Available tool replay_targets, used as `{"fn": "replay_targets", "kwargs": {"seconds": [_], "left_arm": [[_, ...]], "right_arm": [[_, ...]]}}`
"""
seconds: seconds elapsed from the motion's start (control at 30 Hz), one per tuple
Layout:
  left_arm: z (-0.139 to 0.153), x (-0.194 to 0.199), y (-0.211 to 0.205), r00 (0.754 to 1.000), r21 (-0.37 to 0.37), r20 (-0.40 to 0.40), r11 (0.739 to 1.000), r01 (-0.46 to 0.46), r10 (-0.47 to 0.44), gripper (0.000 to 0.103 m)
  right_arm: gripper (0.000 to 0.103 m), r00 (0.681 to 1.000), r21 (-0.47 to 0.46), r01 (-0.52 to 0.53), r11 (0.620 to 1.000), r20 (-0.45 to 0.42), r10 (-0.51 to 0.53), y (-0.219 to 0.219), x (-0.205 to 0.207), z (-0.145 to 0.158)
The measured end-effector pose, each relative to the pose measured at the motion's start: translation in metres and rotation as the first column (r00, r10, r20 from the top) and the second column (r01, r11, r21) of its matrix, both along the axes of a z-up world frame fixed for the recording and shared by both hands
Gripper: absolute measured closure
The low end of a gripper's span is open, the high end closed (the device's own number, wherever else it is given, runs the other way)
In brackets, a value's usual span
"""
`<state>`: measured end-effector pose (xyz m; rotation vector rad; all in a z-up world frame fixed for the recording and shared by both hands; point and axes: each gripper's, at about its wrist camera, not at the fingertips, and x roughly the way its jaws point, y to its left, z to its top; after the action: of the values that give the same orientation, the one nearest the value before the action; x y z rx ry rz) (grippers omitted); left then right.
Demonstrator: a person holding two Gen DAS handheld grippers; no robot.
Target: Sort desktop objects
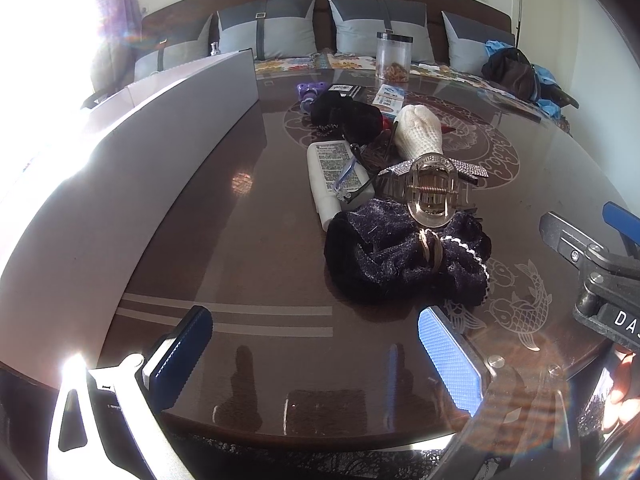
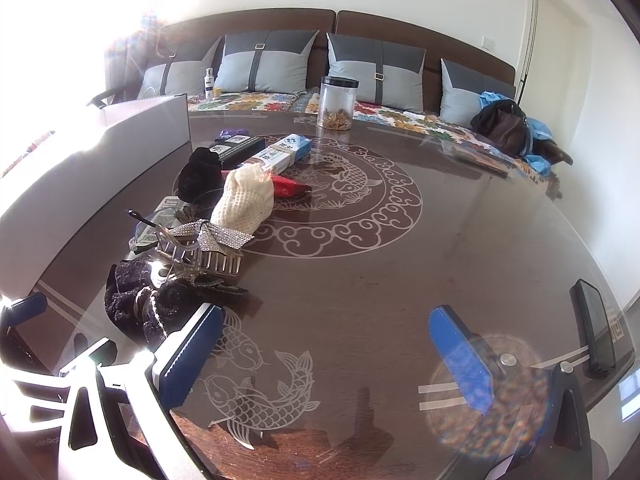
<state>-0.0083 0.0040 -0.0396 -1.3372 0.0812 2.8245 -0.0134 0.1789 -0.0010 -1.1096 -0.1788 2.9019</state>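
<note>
Left wrist view: left claw (image 1: 316, 356) spread and empty above the glossy table (image 1: 248, 248); just beyond it a dark velvet scrunchie (image 1: 400, 256), a clear hair clip (image 1: 432, 192), a white tube (image 1: 336, 172) and a cream knitted pouch (image 1: 420, 132); white box (image 1: 132, 168) along the left.

Right wrist view: right claw (image 2: 328, 356) spread, empty, over the etched fish (image 2: 260, 392); the clutter lies near left; a phone (image 2: 596, 332) at the right; a clear jar (image 2: 336, 104) far.
</note>
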Motion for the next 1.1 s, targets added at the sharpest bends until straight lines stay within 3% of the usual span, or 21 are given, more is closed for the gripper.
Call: {"fn": "replay_targets", "kwargs": {"seconds": [1.1], "left_arm": [[-0.0052,0.0009,-0.0004,1.000,-0.014,0.014,1.000,0.005,-0.005,0.000]], "right_arm": [[0.000,0.999,0.005,-0.039,0.999,0.034,0.039,-0.0071,-0.0029,-0.0058]]}}
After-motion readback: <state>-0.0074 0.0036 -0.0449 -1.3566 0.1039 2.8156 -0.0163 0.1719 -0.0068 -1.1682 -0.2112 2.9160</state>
